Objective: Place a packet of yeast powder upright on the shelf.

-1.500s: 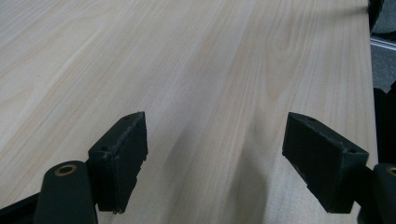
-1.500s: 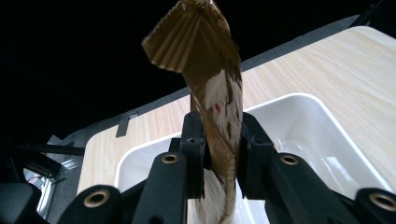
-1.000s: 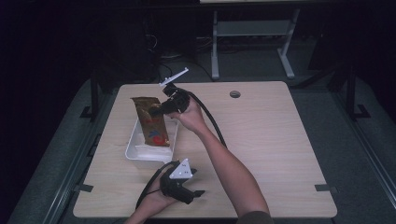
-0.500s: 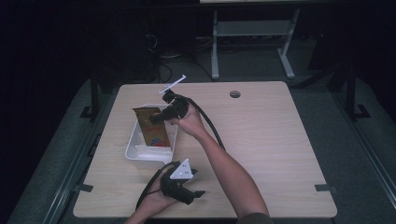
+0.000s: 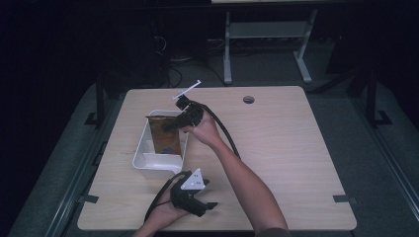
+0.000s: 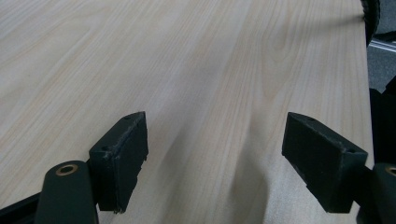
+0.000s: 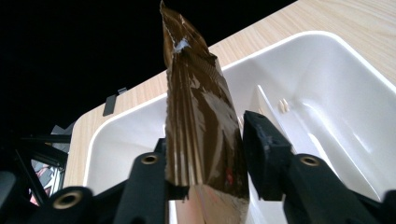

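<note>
A brown foil packet (image 5: 163,134) hangs upright over the white bin (image 5: 141,148) at the table's left. My right gripper (image 5: 170,126) is shut on it, coming in from the right. In the right gripper view the packet (image 7: 201,107) stands between the two jaws of that gripper (image 7: 205,144), its torn top edge above them, with the bin's (image 7: 327,70) divided inside behind it. My left gripper (image 5: 210,193) rests on the table near the front edge. Its jaws stand wide open in the left gripper view (image 6: 215,154), with bare wood between them.
The light wooden table (image 5: 296,148) has a round cable hole (image 5: 248,99) near its far edge. A black cable (image 5: 225,133) trails from the right gripper along the forearm. Dark floor and a metal stand (image 5: 267,34) lie beyond the table.
My right gripper has carried the packet a little toward me and lower over the bin. The left gripper has stayed where it was.
</note>
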